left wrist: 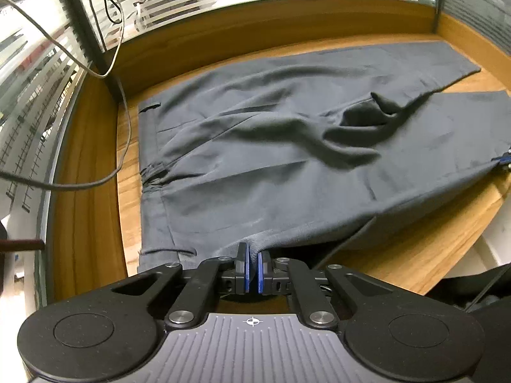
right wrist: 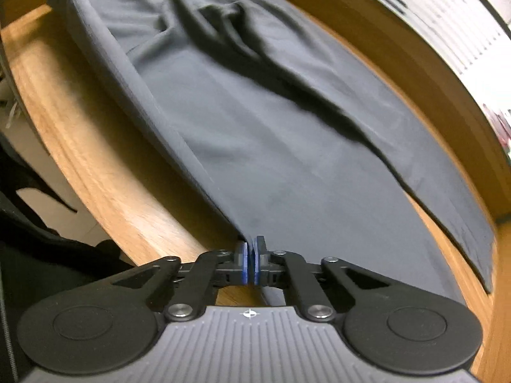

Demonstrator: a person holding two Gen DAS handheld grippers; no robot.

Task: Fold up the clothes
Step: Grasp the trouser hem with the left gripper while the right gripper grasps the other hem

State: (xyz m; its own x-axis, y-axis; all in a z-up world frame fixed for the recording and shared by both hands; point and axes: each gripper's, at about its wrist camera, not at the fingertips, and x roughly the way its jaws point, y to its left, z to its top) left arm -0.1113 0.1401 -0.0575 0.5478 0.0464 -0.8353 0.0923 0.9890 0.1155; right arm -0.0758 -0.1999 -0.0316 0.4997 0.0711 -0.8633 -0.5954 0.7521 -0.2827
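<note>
My left gripper (left wrist: 252, 260) clamps the near edge of the grey trousers (left wrist: 287, 146) by the waistband; right gripper (right wrist: 250, 257) pinches the leg's near edge, cloth spread ahead on the wooden table (left wrist: 424, 252)

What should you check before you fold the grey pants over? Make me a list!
1. Left gripper pinching the near edge of the grey pants: ok, cloth sits between its shut pads.
2. Right gripper pinching the pants' near edge: ok, shut on the cloth.
3. Cloth smooth: not ok, a big rumpled fold bunches up in the middle.
4. Far leg lying flat on the wooden table: ok, it lies spread out.
5. Cable clear of the pants: cannot tell, it runs along the table close beside the waistband.
6. Both layers caught in each grip: cannot tell.
</note>
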